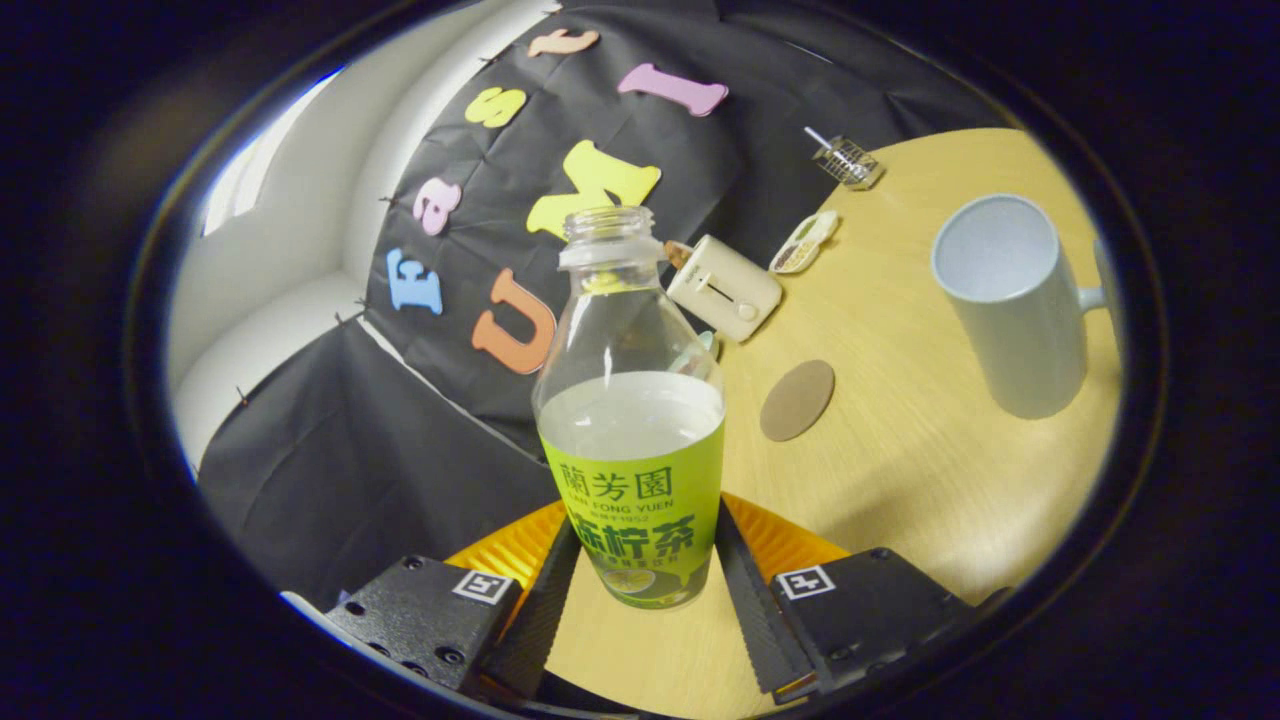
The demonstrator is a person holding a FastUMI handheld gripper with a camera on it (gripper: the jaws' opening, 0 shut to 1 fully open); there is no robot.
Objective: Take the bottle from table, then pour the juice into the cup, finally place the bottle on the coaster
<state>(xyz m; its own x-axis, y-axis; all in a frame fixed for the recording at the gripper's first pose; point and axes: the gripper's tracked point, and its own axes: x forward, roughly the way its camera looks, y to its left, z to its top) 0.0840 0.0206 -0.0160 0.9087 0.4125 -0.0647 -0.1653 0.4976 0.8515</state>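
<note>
Now the tool (pixel 640 585) is clamped on the bottle (pixel 632 420), both fingers pressing the lower part of its green label; the bottle has no cap, is about half full of pale juice and stands tilted in the view. Beyond it on the wooden bench (pixel 900 470) lie the round brown coaster (pixel 797 400), a small cream toaster (pixel 723 288) and, well apart, the empty pale cup (pixel 1010 300).

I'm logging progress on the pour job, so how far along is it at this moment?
Done: the bottle, cap off, sits between the fingers, which press its label on both sides, so it is grasped. In hand: carrying it tilted over the table. Left: the pour, since liquid fills the bottle to about mid-height and the cup looks empty; then setting it on the bare coaster.
</note>
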